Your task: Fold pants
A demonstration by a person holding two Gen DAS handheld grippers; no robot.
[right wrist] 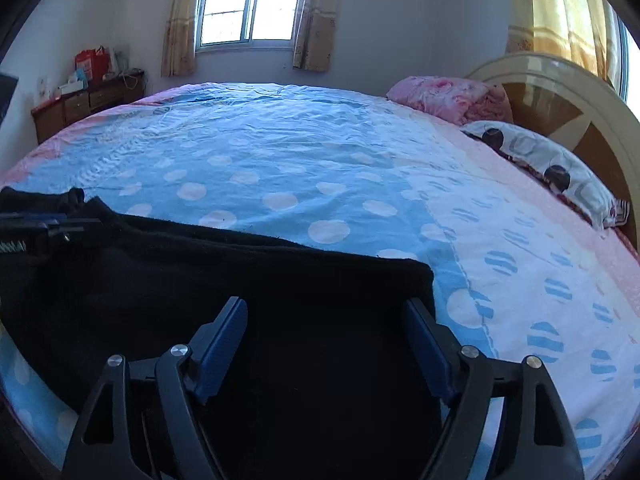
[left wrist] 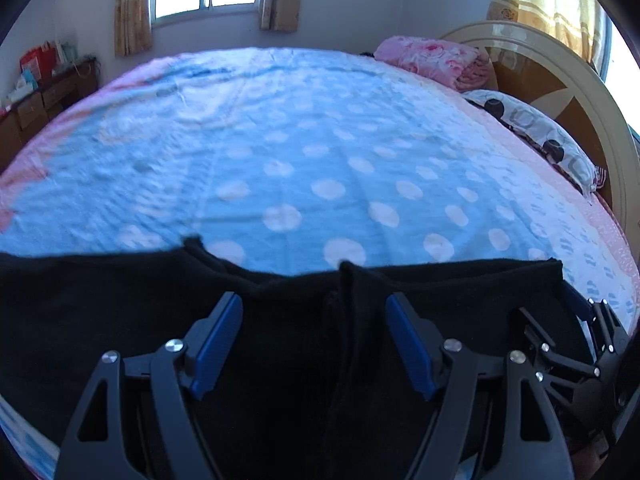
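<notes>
The black pants (left wrist: 120, 320) lie flat along the near edge of the bed, and they also show in the right wrist view (right wrist: 240, 280). My left gripper (left wrist: 314, 304) is open, its blue-padded fingers spread just above the pants near a vertical fold in the cloth. My right gripper (right wrist: 326, 308) is open above the right end of the pants, its right finger near the cloth's right edge. The right gripper also shows at the right of the left wrist view (left wrist: 592, 320). The left gripper shows at the left edge of the right wrist view (right wrist: 44, 222).
The bed has a blue sheet with white dots (left wrist: 300, 152) and a pink border. A pink quilt (right wrist: 448, 98) and a spotted pillow (right wrist: 552, 168) lie by the round headboard (right wrist: 580, 92) at the right. A wooden dresser (right wrist: 88, 100) stands at the far left.
</notes>
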